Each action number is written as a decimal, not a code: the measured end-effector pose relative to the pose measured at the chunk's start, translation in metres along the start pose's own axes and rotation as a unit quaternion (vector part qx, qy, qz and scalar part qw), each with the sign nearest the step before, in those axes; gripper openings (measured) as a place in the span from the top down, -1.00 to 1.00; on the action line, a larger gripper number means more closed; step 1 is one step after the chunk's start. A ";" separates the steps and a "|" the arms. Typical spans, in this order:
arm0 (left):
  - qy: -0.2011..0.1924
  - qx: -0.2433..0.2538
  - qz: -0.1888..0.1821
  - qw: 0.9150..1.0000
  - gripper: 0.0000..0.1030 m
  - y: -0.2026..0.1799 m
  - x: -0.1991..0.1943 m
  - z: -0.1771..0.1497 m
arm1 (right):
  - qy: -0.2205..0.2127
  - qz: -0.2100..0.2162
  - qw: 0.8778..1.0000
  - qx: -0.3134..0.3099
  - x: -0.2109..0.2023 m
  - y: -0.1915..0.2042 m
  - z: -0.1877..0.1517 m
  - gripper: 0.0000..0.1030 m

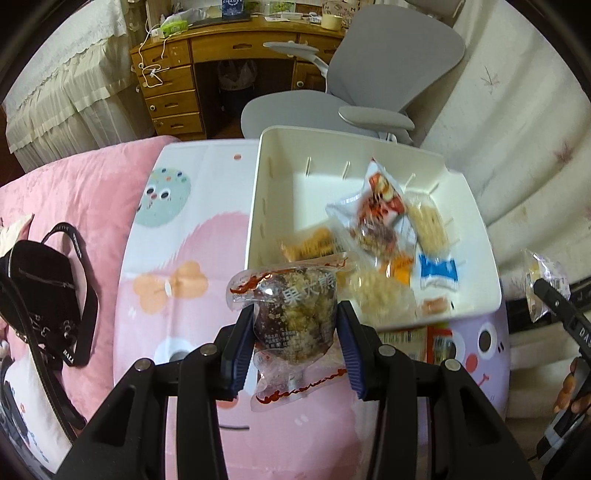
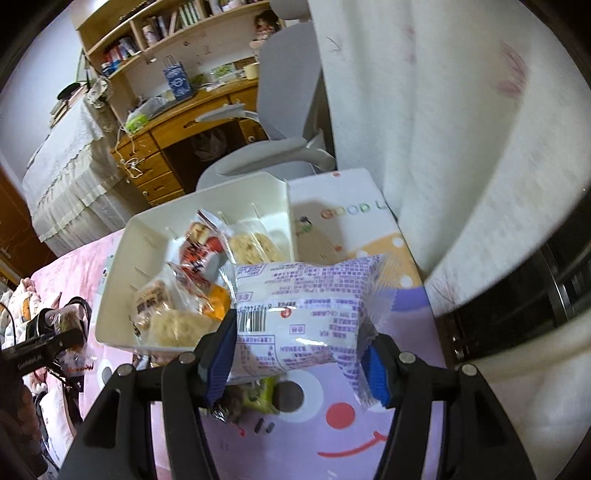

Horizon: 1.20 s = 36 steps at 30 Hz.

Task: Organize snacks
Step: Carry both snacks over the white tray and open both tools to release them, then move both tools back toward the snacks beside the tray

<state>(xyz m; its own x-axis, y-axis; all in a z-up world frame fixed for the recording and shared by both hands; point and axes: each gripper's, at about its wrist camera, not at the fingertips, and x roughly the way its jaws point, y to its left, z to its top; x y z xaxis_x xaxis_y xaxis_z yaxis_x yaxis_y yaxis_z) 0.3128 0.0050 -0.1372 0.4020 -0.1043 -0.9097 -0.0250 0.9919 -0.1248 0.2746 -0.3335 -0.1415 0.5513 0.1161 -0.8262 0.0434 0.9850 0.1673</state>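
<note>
Bedroom backdrop: wooden desk (image 1: 177, 79) with drawers, grey office chair (image 1: 373, 85), pale curtain (image 1: 517, 122) on the right, bookshelf (image 2: 155, 33) over the desk in the right wrist view. Pink bedding (image 1: 85, 192) underneath, covered by a cartoon-printed mat (image 1: 192, 229) in pink, white and purple, with a black strapped bag (image 1: 48, 291) off to the left. White plastic bin (image 1: 258, 206) sitting on the mat, already holding several wrapped snacks: a red-and-white packet (image 1: 376, 206), pale rice-cake pieces (image 1: 428, 221), a blue-and-white wrapper (image 1: 439, 271), an orange-labelled packet (image 1: 310, 243). Left gripper (image 1: 295, 328) closed narrowly on a clear-wrapped dark nut ball snack (image 1: 295, 314), blue pads pressing its two flanks, crimped red-edged ends sticking out above and below the fingers, package hanging just in front of the bin's near wall. Right gripper (image 2: 299, 343) clamped at a wider spread on a white-and-purple printed pack (image 2: 306, 306), barcode side up, lying crosswise between the pads with its serrated right end bunched against the right finger (image 2: 376, 365) and its upper part rising past the fingertips, held above the mat just beside the bin's near right corner. More loose packets (image 2: 258, 398) lying on the mat below that pack. Each gripper also visible at the edge of the other's view, with its snack.
</note>
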 end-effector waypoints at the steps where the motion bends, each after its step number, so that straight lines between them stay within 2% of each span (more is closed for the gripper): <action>1: -0.001 -0.001 0.000 1.000 0.19 0.000 0.001 0.004 | -0.001 0.003 1.000 -0.003 0.002 0.003 0.003 -0.17; 6: -0.004 -0.001 -0.006 1.000 0.19 -0.004 0.008 0.023 | -0.005 0.023 1.000 -0.015 0.010 0.019 0.015 -0.17; 13: 0.000 -0.001 -0.023 1.000 0.17 -0.012 0.017 0.028 | 0.004 0.041 0.999 -0.031 0.026 0.042 0.022 -0.22; 16: -0.001 0.002 -0.026 1.000 -0.11 -0.014 0.016 0.027 | 0.021 0.032 0.999 -0.031 0.034 0.045 0.021 -0.30; 19: -0.006 0.006 -0.019 1.000 -0.18 -0.014 0.013 0.026 | 0.031 0.038 0.998 -0.026 0.037 0.044 0.020 -0.33; 23: 0.001 -0.011 -0.020 1.000 -0.27 -0.006 0.011 0.021 | 0.032 0.040 0.998 -0.027 0.035 0.046 0.018 -0.33; 36: 0.008 -0.047 -0.028 0.998 -0.28 0.023 -0.001 -0.019 | 0.031 0.061 0.997 -0.029 0.020 0.054 -0.001 -0.33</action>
<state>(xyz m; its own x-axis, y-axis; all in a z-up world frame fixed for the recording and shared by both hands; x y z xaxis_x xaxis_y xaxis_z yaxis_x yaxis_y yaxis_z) 0.2942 0.0269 -0.1469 0.3910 -0.1612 -0.9062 -0.0897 0.9732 -0.2119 0.2873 -0.2775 -0.1494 0.4965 0.2416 -0.8337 -0.0703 0.9685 0.2388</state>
